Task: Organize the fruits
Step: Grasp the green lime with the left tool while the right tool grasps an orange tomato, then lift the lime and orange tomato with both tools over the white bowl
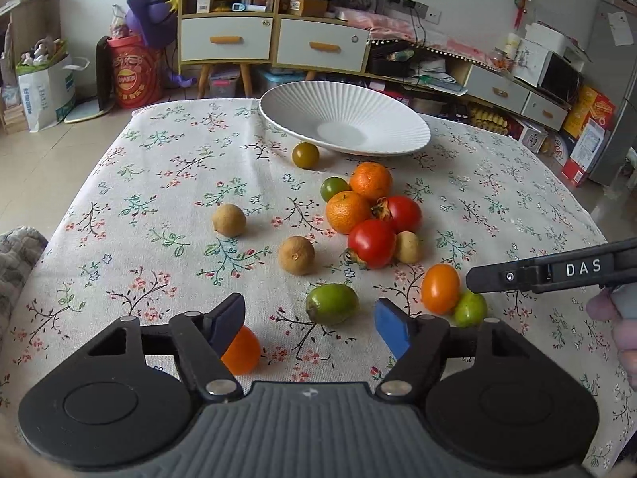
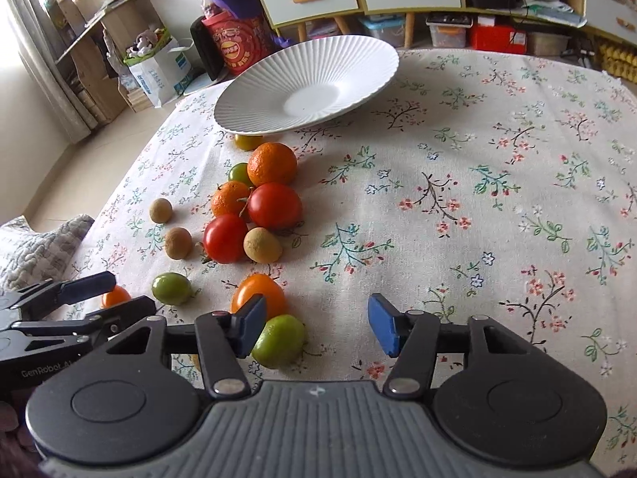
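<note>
A white ribbed plate stands empty at the far side of the floral tablecloth. Before it lie mandarins, red tomatoes, brown longans, green fruits and orange tomatoes. My left gripper is open and empty, just short of a green fruit, with an orange tomato behind its left finger. My right gripper is open and empty, with a green fruit beside its left finger.
The right gripper's finger reaches in from the right edge of the left wrist view. The left gripper shows at the left of the right wrist view. A grey cushion lies at the table's left edge. Cabinets stand behind.
</note>
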The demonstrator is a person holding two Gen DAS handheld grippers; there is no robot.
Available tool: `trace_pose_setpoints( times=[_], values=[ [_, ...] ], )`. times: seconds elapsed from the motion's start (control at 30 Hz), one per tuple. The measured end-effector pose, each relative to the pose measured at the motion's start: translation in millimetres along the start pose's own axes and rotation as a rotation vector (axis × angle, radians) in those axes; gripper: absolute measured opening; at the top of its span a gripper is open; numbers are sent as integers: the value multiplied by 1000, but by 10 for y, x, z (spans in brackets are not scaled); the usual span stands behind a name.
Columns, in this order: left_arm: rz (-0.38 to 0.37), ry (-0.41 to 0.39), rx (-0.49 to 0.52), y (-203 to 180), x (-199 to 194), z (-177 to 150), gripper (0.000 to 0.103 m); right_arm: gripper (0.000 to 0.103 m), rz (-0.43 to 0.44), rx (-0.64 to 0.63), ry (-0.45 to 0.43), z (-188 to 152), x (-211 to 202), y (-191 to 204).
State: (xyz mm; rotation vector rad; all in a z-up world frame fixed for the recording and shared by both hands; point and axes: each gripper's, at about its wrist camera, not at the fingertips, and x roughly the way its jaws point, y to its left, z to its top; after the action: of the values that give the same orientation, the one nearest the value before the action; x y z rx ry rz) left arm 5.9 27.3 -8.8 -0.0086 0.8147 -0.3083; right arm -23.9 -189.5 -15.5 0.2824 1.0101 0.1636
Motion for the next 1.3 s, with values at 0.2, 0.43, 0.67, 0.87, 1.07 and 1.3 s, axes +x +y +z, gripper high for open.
trace_pose_setpoints(
  times=[0.2, 0.43, 0.67, 0.87, 1.07, 1.3],
  values=[
    [-51, 28, 9, 6, 150, -29, 42, 45, 79, -19, 2, 13, 39, 71],
    [-59, 27, 38, -21, 226, -33, 38, 34, 105, 0, 34, 32, 157, 85],
    [-55, 21, 35, -15, 278, -30, 33, 30, 115, 14, 57, 55, 238, 144],
    [-47, 22, 23, -20, 275, -21, 28, 28, 104, 13, 68, 70, 281, 209],
    [-34, 20, -11, 38, 252, 0, 28, 27, 71, 27, 77, 115, 293, 266],
    [-41, 2, -22, 51, 189, 48, 28, 27, 65, 85, 65, 201, 233, 273]
  ],
)
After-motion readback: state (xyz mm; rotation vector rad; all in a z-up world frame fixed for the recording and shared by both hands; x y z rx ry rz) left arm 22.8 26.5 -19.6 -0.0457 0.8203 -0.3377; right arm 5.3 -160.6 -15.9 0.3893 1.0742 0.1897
